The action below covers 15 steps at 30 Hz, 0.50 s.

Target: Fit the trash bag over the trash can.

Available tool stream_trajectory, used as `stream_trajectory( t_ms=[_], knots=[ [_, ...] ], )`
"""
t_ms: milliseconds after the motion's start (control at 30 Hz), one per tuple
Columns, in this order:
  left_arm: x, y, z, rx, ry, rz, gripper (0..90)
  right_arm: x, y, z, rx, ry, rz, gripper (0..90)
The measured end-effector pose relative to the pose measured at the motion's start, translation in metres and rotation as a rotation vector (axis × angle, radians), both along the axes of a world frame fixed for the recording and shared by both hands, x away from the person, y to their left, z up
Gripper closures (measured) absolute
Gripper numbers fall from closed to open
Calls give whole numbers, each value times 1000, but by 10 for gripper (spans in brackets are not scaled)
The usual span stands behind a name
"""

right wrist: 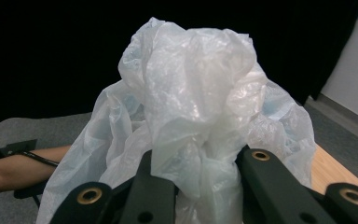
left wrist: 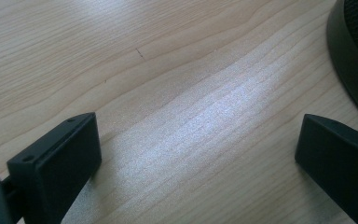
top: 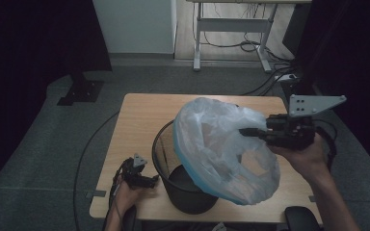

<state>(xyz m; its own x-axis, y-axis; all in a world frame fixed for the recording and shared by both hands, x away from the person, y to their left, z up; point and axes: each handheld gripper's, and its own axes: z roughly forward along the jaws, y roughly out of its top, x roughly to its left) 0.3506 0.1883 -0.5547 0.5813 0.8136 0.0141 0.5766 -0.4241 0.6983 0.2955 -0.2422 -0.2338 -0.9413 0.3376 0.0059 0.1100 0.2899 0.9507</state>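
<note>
step: lining the bin (top: 183,185) | right gripper (top: 250,132) clamps bag (top: 221,144) edge | left gripper (top: 151,180) idle, jaws apart, beside bin | next: probably stretch bag over the rim

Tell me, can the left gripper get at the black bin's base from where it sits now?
Probably yes. The left gripper rests open on the table right beside the bin, bare wood between its jaws and the base. The plastic bag, held by the right gripper, hangs on the far side.
</note>
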Motion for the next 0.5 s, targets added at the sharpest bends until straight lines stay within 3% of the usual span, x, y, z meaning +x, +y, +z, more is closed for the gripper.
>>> stream_trajectory(
  t_ms=[500],
  knots=[
    [0,0,0,0,0,-1,0,11,54,-7,-41,-9,64,791]
  ],
)
